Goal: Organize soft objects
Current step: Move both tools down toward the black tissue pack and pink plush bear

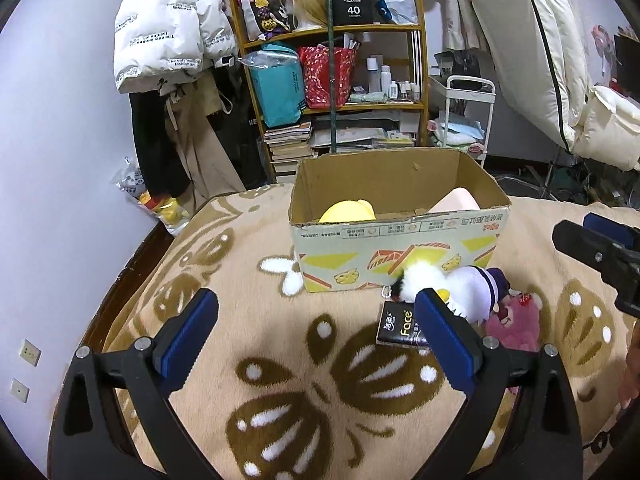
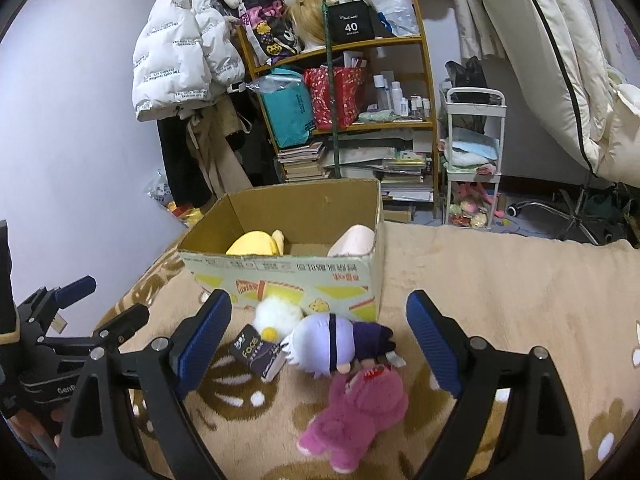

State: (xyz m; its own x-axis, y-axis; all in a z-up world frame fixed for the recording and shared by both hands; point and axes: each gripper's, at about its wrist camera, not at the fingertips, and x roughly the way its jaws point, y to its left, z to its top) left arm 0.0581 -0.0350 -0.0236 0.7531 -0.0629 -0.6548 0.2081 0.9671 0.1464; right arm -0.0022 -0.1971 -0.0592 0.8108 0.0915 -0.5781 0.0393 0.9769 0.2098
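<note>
The left gripper [image 1: 316,330] is spread wide and holds nothing, above bare beige blanket [image 1: 248,280]. Ahead stands one open cardboard box [image 2: 280,276], with a yellow plush [image 2: 254,245] at its left wall and a pink plush [image 2: 354,240] at its right. Against its front lie a tissue pack [image 2: 258,354] reading "Face" and three toys touching: a white fluffy plush [image 2: 276,314], a purple-and-white doll [image 2: 340,338], a pink bear [image 2: 358,412]. The right gripper [image 2: 316,336], equally wide, empty, brackets them; open blanket lies rightward.
</note>
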